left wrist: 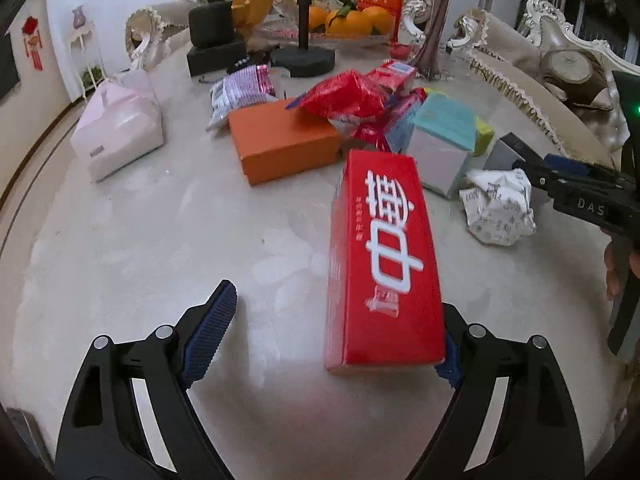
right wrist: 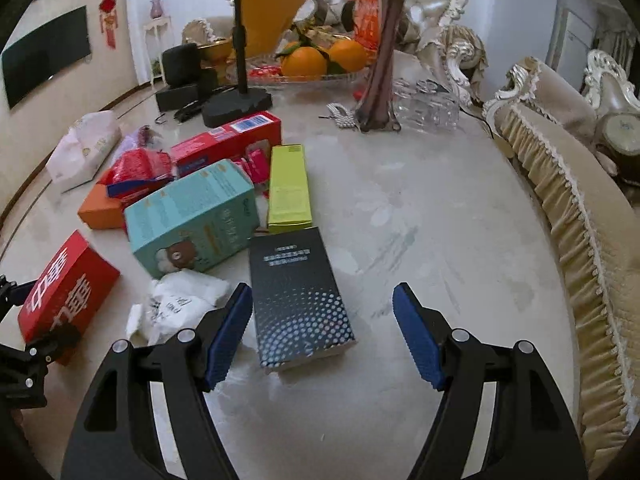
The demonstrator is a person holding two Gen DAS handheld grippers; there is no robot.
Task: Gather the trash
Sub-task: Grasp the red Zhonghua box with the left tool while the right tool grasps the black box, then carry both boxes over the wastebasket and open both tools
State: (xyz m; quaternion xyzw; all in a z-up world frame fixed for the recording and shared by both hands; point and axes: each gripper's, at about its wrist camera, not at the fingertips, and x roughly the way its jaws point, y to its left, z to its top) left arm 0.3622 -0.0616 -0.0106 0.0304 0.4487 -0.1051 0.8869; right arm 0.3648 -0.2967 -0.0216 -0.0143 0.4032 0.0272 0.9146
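Note:
A red box with white characters (left wrist: 386, 256) lies on the pale marble table (left wrist: 140, 248), between the fingers of my left gripper (left wrist: 336, 300). It sits close against the right finger, far from the left pad (left wrist: 212, 332), and the gripper is open. A dark dotted box (right wrist: 300, 296) lies between the spread fingers of my right gripper (right wrist: 322, 288), which is open, with a gap on the right side. Crumpled white paper (right wrist: 180, 304) rests just left of it. Behind lie a teal box (right wrist: 192, 220), a yellow-green box (right wrist: 290, 188), an orange box (left wrist: 284, 140) and a red wrapper (left wrist: 344, 96).
A pink-white tissue pack (left wrist: 120, 128) sits at the table's left. At the back stand a black stand base (right wrist: 236, 108), a fruit tray with oranges (right wrist: 304, 60), a vase (right wrist: 380, 60) and clear glasses (right wrist: 428, 104). A fringed sofa (right wrist: 580, 220) borders the right edge.

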